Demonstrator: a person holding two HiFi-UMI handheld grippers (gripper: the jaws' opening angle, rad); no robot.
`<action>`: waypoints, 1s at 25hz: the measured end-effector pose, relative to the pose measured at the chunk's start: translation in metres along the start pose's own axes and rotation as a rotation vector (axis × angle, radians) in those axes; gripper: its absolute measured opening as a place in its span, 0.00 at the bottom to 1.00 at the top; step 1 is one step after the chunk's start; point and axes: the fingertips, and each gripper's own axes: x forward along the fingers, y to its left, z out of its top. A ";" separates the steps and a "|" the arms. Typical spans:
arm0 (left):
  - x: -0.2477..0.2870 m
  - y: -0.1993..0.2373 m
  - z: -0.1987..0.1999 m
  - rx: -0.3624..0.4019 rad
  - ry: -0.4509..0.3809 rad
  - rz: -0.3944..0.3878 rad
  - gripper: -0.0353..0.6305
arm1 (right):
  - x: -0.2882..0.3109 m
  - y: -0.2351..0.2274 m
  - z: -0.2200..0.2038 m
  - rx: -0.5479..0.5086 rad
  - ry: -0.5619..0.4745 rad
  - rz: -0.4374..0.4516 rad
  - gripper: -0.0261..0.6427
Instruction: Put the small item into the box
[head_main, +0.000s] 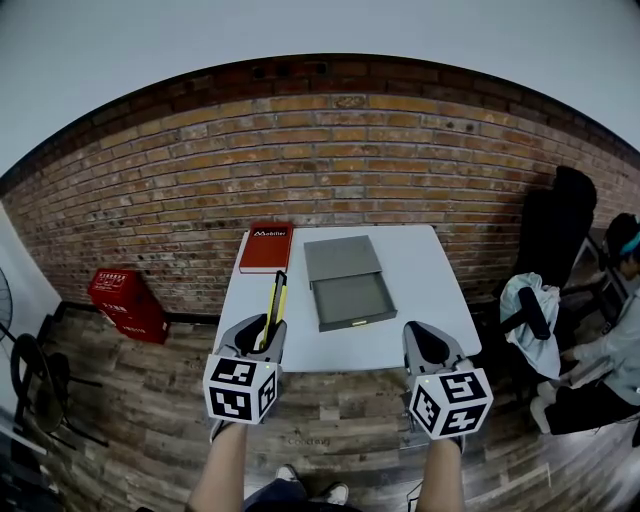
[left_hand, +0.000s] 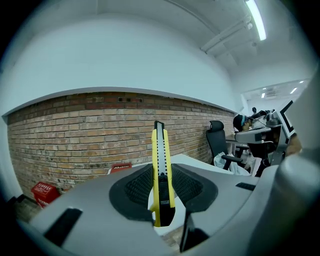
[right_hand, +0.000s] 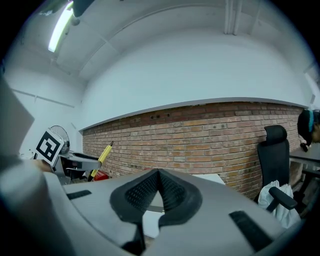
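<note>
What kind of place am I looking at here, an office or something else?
Probably an office or lab workroom: a white table against a brick wall, a black office chair to the right, and a person seated nearby.

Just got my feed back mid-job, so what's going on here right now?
A person stands at the near edge of a white table with a gripper in each hand. The left gripper is clamped on a yellow utility knife, which points up and forward. The right gripper is shut and empty. The grey box sits open on the table and looks empty, with a red book beside it.
</note>
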 end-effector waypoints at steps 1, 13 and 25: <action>0.002 0.000 0.002 0.000 -0.002 0.001 0.25 | 0.001 -0.002 0.001 0.000 -0.002 0.000 0.07; 0.060 0.027 0.004 -0.016 -0.009 -0.027 0.25 | 0.057 -0.012 0.005 -0.034 0.010 -0.012 0.07; 0.174 0.087 0.020 -0.021 0.015 -0.110 0.25 | 0.175 -0.029 0.022 -0.036 0.050 -0.074 0.07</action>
